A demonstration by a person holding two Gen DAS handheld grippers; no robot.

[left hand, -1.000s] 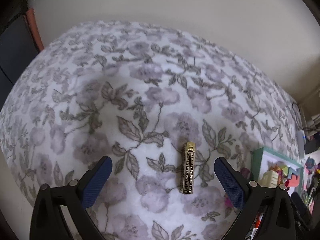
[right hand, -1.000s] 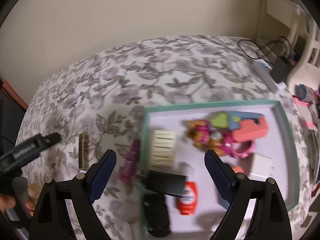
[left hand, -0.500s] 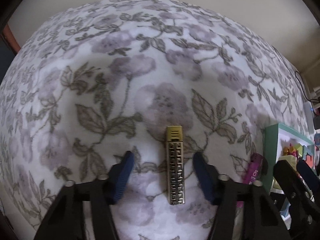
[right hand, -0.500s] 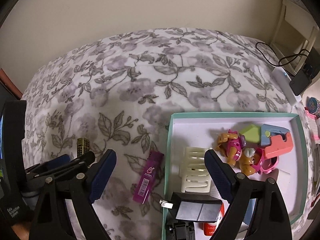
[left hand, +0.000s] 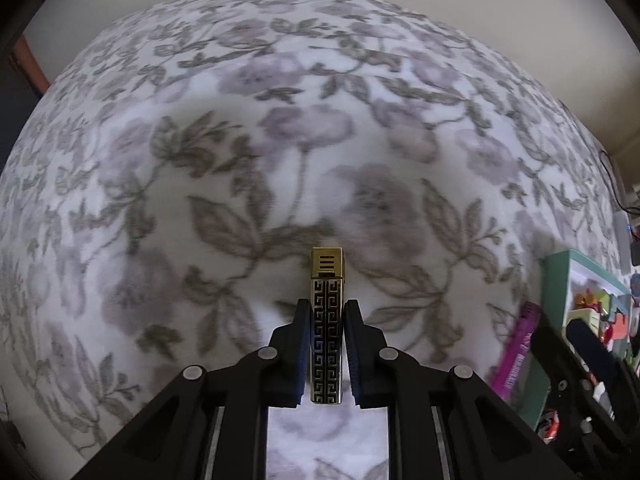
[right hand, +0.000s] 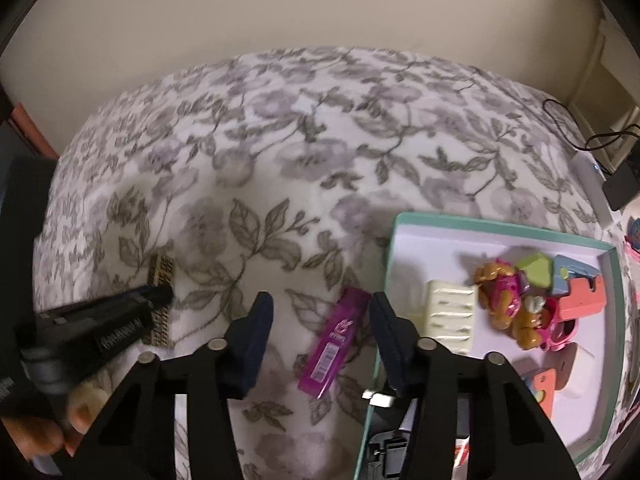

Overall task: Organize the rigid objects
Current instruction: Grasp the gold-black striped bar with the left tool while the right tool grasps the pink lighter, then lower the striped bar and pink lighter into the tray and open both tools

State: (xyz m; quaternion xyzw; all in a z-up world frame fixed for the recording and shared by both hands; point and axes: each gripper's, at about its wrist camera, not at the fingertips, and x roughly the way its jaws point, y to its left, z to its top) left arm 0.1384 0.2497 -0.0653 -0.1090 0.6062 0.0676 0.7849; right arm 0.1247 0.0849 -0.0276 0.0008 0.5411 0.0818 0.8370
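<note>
A gold lighter with a black key pattern (left hand: 327, 320) lies on the flowered bedspread (left hand: 280, 140). My left gripper (left hand: 327, 312) is shut on it, one blue pad on each long side. In the right wrist view the same lighter (right hand: 161, 280) shows at the left, half hidden behind the left gripper's black body. My right gripper (right hand: 320, 308) is open, its pads either side of a purple lighter (right hand: 334, 340) lying on the bedspread just left of the teal-rimmed tray (right hand: 384, 280). The purple lighter (left hand: 516, 348) also appears at the right of the left wrist view.
The tray holds a cream ridged block (right hand: 450, 316), a pup figure (right hand: 508, 300), coloured shape pieces (right hand: 576, 280) and a black plug adapter (right hand: 392, 432). A black cable and box (right hand: 620, 188) lie at the bed's far right. A hand (right hand: 52, 420) grips the left tool.
My left gripper has closed from wide open onto the gold lighter. My right gripper has moved left from over the tray to the purple lighter and narrowed, still open.
</note>
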